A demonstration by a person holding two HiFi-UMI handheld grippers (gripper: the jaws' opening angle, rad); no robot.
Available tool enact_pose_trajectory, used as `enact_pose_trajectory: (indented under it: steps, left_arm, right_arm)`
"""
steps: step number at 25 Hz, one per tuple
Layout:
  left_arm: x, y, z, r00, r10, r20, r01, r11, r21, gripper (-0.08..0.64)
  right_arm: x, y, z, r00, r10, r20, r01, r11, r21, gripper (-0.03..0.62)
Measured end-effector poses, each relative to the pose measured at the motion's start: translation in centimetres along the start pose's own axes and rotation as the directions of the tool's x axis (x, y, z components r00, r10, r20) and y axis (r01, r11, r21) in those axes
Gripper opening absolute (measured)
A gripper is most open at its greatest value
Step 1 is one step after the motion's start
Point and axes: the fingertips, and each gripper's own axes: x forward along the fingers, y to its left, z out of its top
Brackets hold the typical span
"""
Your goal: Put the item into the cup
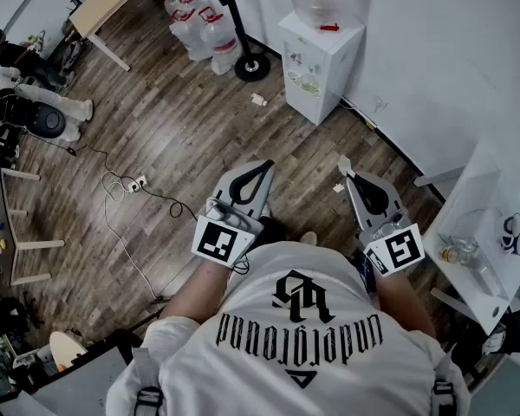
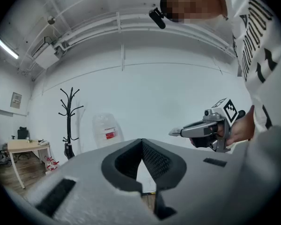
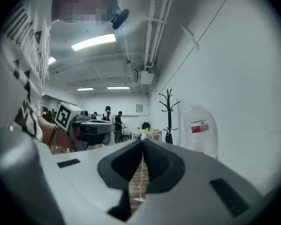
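Both grippers are held level in front of the person's chest, above the wood floor. In the head view my left gripper (image 1: pixel 266 165) has its jaws together with nothing between them. My right gripper (image 1: pixel 344 165) is likewise shut and empty. The left gripper view shows its own tips (image 2: pixel 141 140) meeting, with the right gripper (image 2: pixel 175 132) off to the side. In the right gripper view the tips (image 3: pixel 142 139) touch. A small white table (image 1: pixel 481 193) at the right carries a clear glass cup-like thing (image 1: pixel 459 251) and a small dark and white item (image 1: pixel 511 232); both are too small to make out.
A water dispenser (image 1: pixel 322 59) stands against the wall ahead. A coat rack's base (image 1: pixel 251 66) and spare water bottles (image 1: pixel 199 29) stand left of it. A cable with a power strip (image 1: pixel 134 183) lies on the floor. Desks (image 1: pixel 113 3) and people are at the far left.
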Motion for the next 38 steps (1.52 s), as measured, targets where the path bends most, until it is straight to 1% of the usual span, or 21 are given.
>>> enact_pose_trajectory:
  steps: [14, 18, 21, 29, 34, 38]
  left_arm:
    - [0.8, -1.3, 0.1, 1.000, -0.002, -0.015, 0.002, 1.000, 0.004, 0.006]
    - [1.2, -0.8, -0.1, 1.000, -0.003, -0.023, 0.003, 1.000, 0.006, 0.006]
    - [1.5, 0.0, -0.4, 1.000, -0.007, -0.028, 0.007, 1.000, -0.007, 0.006]
    - [3.9, 4.4, -1.2, 0.998, -0.052, -0.019, 0.051, 0.998, -0.025, 0.006]
    - [5.1, 8.5, -2.2, 0.997, -0.083, -0.008, 0.083, 0.996, -0.041, 0.006]
    - [6.1, 12.8, -2.2, 0.994, -0.111, 0.002, 0.111, 0.992, -0.054, 0.006]
  right_arm:
    - [-1.0, -0.9, 0.4, 1.000, 0.011, 0.020, -0.011, 1.000, 0.005, 0.017]
    - [-0.5, -1.1, 0.3, 1.000, 0.018, 0.019, -0.019, 1.000, 0.015, 0.018]
    - [0.3, -1.4, 0.2, 1.000, 0.012, 0.013, -0.012, 1.000, 0.015, 0.018]
    - [4.8, -3.0, -0.2, 1.000, -0.012, -0.003, 0.012, 1.000, 0.025, 0.018]
    - [9.3, -3.6, -0.2, 0.999, -0.032, -0.013, 0.033, 0.999, 0.027, 0.018]
    - [13.6, -4.3, 0.3, 0.998, -0.063, -0.019, 0.063, 0.998, 0.024, 0.018]
